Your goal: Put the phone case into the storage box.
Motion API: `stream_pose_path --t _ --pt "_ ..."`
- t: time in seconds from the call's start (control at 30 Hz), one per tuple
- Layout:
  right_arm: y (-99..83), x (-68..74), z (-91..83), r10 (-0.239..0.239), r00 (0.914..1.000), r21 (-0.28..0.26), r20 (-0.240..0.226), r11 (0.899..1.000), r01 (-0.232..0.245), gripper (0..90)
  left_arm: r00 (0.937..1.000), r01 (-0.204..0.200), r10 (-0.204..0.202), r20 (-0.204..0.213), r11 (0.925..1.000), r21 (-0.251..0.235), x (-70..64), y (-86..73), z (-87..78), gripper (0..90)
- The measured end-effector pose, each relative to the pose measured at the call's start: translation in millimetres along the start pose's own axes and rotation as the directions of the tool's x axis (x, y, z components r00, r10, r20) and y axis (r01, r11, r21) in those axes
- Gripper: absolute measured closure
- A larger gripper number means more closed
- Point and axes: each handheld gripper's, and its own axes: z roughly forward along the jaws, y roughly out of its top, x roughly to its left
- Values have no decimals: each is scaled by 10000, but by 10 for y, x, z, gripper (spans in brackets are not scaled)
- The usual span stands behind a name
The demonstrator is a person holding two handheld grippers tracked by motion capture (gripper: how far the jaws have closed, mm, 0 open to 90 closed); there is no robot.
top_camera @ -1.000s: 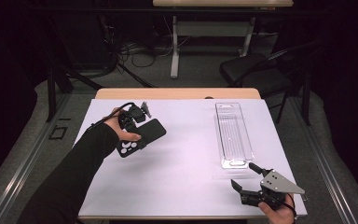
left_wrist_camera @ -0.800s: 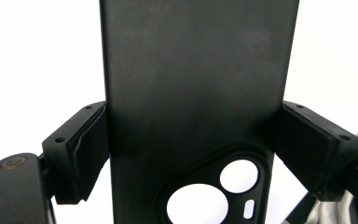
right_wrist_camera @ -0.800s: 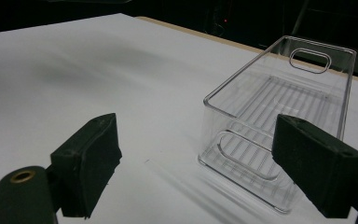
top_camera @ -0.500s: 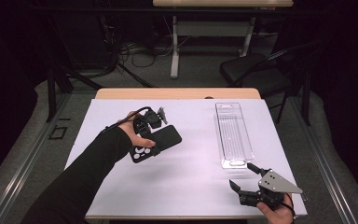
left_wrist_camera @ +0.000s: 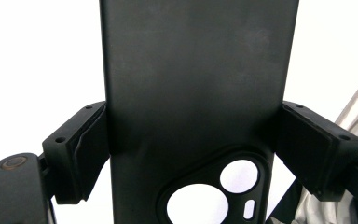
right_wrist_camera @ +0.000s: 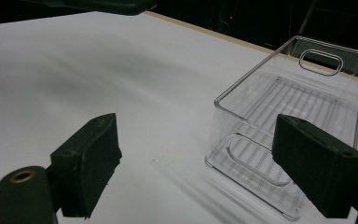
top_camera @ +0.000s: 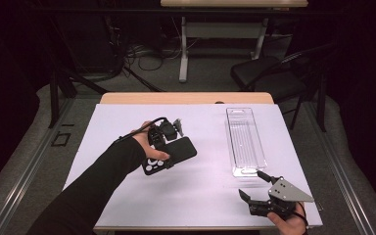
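Black phone case [left_wrist_camera: 196, 93] clamped in left gripper [top_camera: 169, 139], camera cutouts close-up; right gripper [top_camera: 254, 188] agape beside clear bin [right_wrist_camera: 303, 112].

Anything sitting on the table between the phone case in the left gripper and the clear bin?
Nothing: in the high view, only bare white table separates the black phone case, clamped in the left gripper, from the clear bin.

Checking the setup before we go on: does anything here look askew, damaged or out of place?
Nothing stands out. The left gripper grips the black phone case squarely; the clear bin sits upright and empty.
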Motion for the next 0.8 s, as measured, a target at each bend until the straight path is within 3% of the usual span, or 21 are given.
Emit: stream_pose_path --t 0.37,0.53,0.8 --pt "33 20 17 -164 9998 75 -75 9998 164 144 9999 -100 99 86 9999 106 -37 24 37 148" --pt "121 58 59 -220 9992 203 -331 9995 227 144 9997 -179 176 167 9998 131 -73 35 35 148" --pt "286 111 209 -995 9947 883 -272 9909 1015 144 9992 -317 315 235 9995 94 -119 59 45 148"
